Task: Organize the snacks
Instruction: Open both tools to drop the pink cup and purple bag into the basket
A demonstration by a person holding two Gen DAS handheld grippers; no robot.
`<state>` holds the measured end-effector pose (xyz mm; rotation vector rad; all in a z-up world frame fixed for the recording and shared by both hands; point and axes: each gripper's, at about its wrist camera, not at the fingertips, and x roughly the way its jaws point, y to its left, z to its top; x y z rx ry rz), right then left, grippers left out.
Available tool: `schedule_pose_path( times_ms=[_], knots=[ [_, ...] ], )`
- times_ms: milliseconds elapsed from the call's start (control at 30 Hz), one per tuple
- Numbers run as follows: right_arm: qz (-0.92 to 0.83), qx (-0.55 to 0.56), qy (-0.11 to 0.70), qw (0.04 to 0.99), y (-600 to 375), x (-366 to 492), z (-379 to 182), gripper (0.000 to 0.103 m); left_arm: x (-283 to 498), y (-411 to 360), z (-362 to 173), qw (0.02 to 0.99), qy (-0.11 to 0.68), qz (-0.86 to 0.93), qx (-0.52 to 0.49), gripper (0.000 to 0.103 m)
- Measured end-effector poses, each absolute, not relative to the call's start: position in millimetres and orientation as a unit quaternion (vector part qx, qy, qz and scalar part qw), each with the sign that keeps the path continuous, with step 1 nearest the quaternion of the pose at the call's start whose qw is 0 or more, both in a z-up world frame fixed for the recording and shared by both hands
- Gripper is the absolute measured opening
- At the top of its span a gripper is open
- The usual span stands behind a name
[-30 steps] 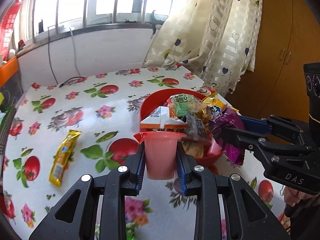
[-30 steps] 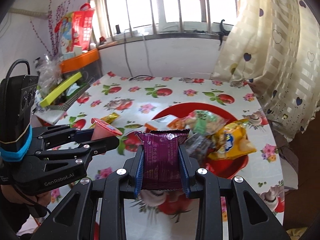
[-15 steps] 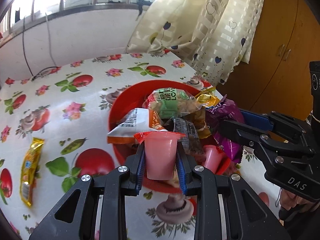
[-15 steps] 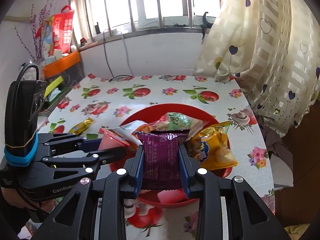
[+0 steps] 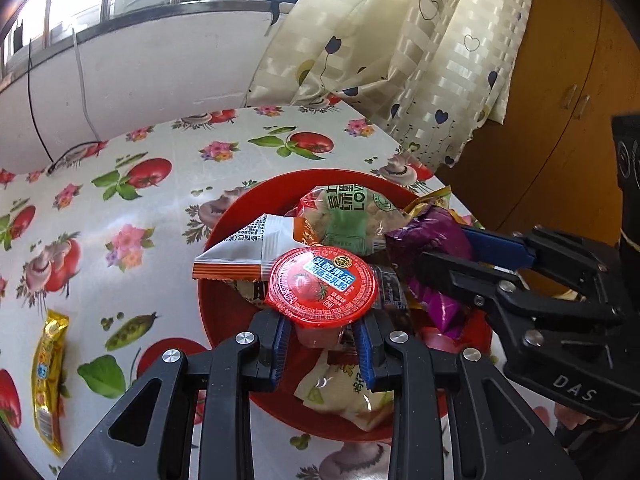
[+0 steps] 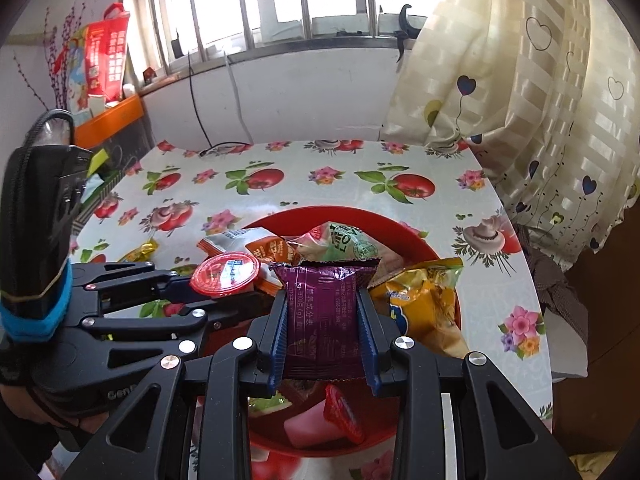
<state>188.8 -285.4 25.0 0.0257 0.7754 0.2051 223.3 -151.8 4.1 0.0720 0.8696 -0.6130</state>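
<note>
a jelly cup (image 5: 322, 285) with a red foil lid is clamped between the blue pads of the left gripper (image 5: 322, 338) and is held above the near-left part of the red bowl (image 5: 224, 236). a purple snack packet (image 6: 322, 320) is pinched upright between the pads of the right gripper (image 6: 323, 344), over the near half of the same bowl. the two grippers are seen just beside each other above the bowl, the right one entering the left wrist view from the right with the purple packet at its tip (image 5: 430, 236).

the bowl is heaped: a white-and-orange packet (image 5: 244, 254) overhangs its left rim, a green-labelled packet (image 5: 348, 216) lies toward the far side, a yellow bag (image 6: 420, 304) leans on the right rim, and a second jelly cup (image 6: 320, 420) lies on its side at the near rim. little free room is left inside.

the bowl is set near the right edge of the fruit-patterned tablecloth (image 5: 160, 208), where a curtain (image 6: 520, 100) hangs close. the table to the left and behind is largely open; only a yellow wrapped bar (image 5: 48, 376) lies well apart near the left edge.
</note>
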Motion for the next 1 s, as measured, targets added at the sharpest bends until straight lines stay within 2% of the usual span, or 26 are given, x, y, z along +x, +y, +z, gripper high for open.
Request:
schedule_pose_path(
  times_ms=[200,300,433,467,1000],
  knots=[
    [0.102,0.010,0.394,0.913,-283.6,196.4,15.6,0.030,218.7,-149.3,-0.7,0.857,0.422,-0.294,0.037,0.031],
    [0.103,0.010,0.395,0.913,-282.6,194.4,15.3,0.031,214.2,-147.2,-0.6,0.859,0.418,-0.294,0.040,0.037],
    [0.097,0.011,0.388,0.917,-283.4,189.9,21.0,0.033,209.9,-143.8,1.8,0.860,0.413,-0.297,0.035,0.062],
    [0.097,0.012,0.386,0.917,-283.5,188.6,22.3,0.034,208.1,-143.4,4.1,0.862,0.410,-0.297,0.036,0.064],
    [0.099,0.017,0.364,0.926,-279.6,149.8,48.3,0.040,175.3,-126.1,32.8,0.879,0.387,-0.276,0.038,0.065]
  ],
)
